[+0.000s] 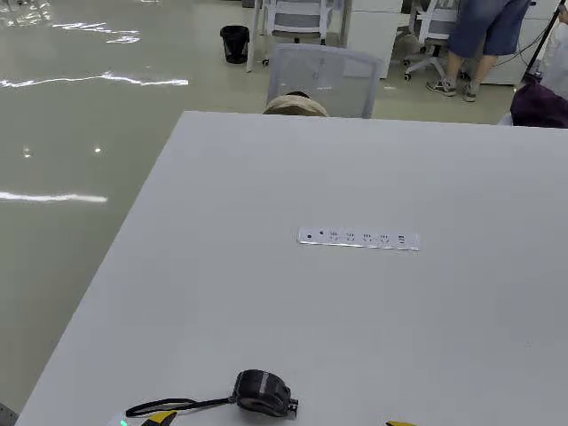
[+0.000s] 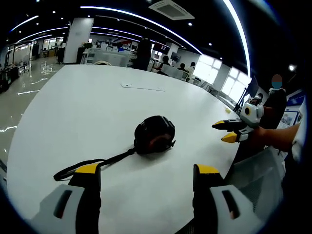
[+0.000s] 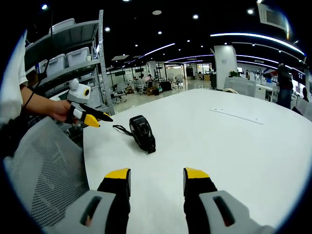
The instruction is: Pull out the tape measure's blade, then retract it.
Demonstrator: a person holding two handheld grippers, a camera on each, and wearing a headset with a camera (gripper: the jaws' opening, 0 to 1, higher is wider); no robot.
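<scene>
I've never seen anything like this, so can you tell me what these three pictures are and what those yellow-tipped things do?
There is no robot here. A person holds a grabbing tool with two jaws in each hand. The square picture comes from a camera on the person's head, looking down at a white table. The two round pictures come from little cameras riding on the tools. The left gripper and the right gripper are both open and hold nothing. On the table lies a black tape measure with a strap. Farther off is a flat white power strip.
</scene>
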